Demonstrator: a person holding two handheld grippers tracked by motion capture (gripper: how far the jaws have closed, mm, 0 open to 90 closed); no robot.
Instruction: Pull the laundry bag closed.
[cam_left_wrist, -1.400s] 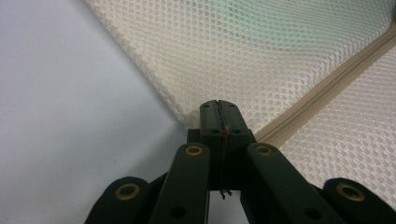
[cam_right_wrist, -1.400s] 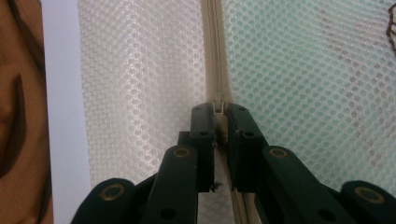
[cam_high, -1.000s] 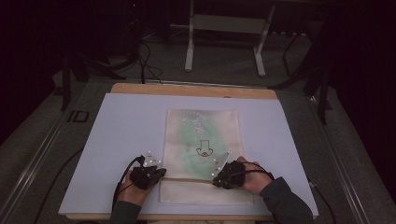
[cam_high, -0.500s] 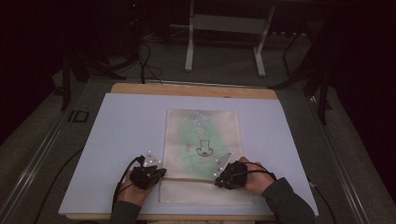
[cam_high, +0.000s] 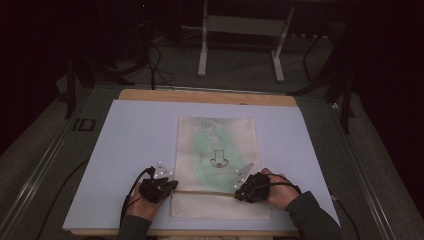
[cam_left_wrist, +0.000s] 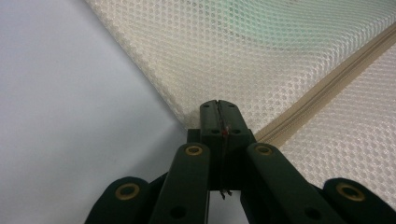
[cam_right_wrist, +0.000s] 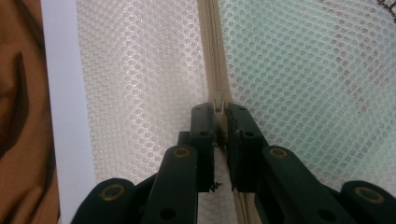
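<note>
**Both grippers clamped along the mesh bag's zipper**

Your white surface (cam_high: 125, 150) fills the middle of the high view, with a wooden edge along its far side. On it, centre and lower centre of the frame, the cream mesh bag (cam_high: 217, 150) lies flat, something green showing through its netting. The zipper (cam_high: 205, 191) crosses the bag near its lower end. Your left gripper (cam_high: 172, 184) sits at the bag's left edge, lower left of centre; its fingers are pressed together on the bag's edge where the zipper ends (cam_left_wrist: 218, 109). Your right gripper (cam_high: 238, 194) sits lower right of centre, its fingers narrowed onto the zipper pull (cam_right_wrist: 218, 103).
</note>
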